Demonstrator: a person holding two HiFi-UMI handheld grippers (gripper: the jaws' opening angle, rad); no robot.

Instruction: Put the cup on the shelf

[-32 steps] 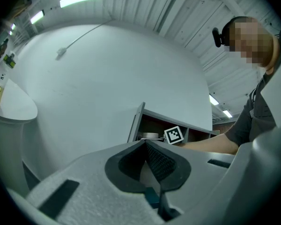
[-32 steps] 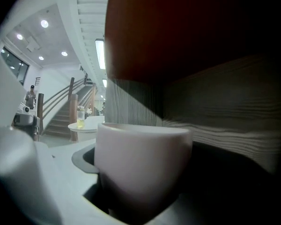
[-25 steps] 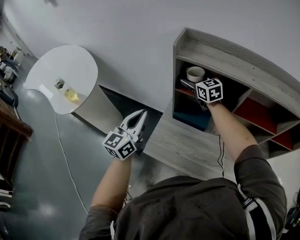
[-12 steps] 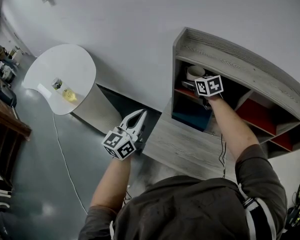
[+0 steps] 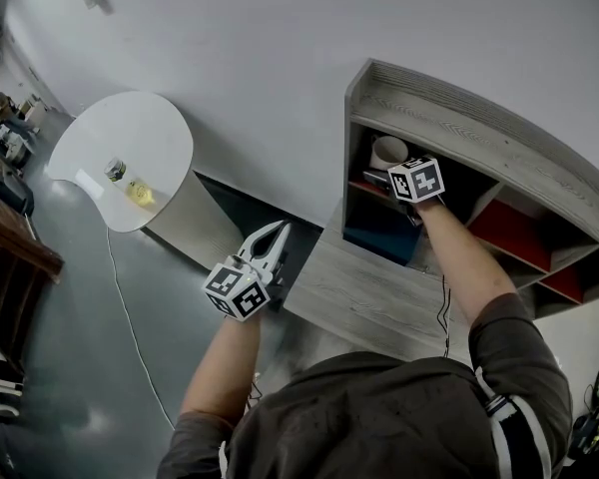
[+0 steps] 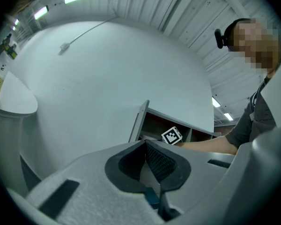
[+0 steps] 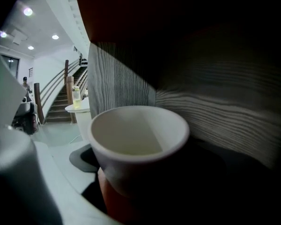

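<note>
- White round cup [image 5: 387, 152]: plain and smooth, upright, with its wide mouth up and its pale inside in view. It sits in the top left compartment of the shelf, close to the left side wall and above the red floor. Whether it rests on that floor cannot be told.
- Grey wood-grain shelf [image 5: 459, 108]: open compartments under a long top board.

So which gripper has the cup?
The right gripper, reaching into the shelf with the white cup between its fingers; the left gripper hangs outside, fingers together and empty.
</note>
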